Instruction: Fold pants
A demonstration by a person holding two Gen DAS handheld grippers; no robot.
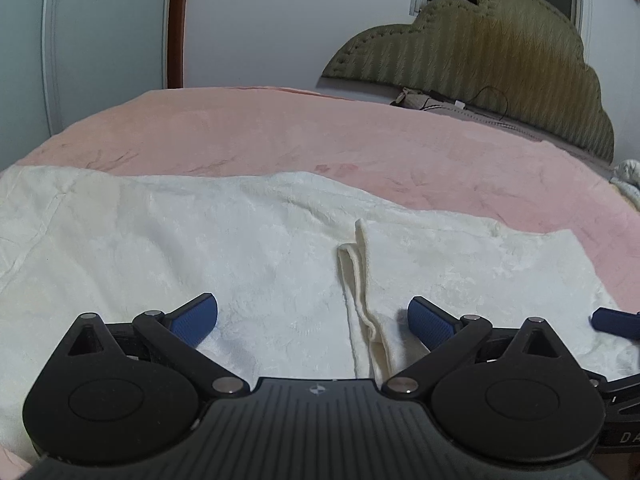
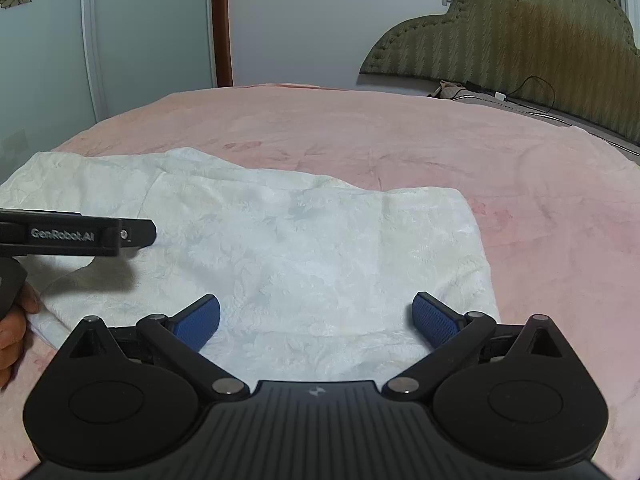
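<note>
The white textured pants lie flat across the pink bed, also in the right wrist view. A folded cloth edge runs toward me between the pads. My left gripper is open and empty, low over the pants. My right gripper is open and empty over the pants' right end, near its near edge. The left gripper's side shows at the left of the right wrist view. A blue fingertip of the right gripper shows at the right edge of the left wrist view.
The pink blanket covers the bed beyond and right of the pants. An olive headboard stands at the far right with a cable and small items at its foot. A wardrobe door is behind.
</note>
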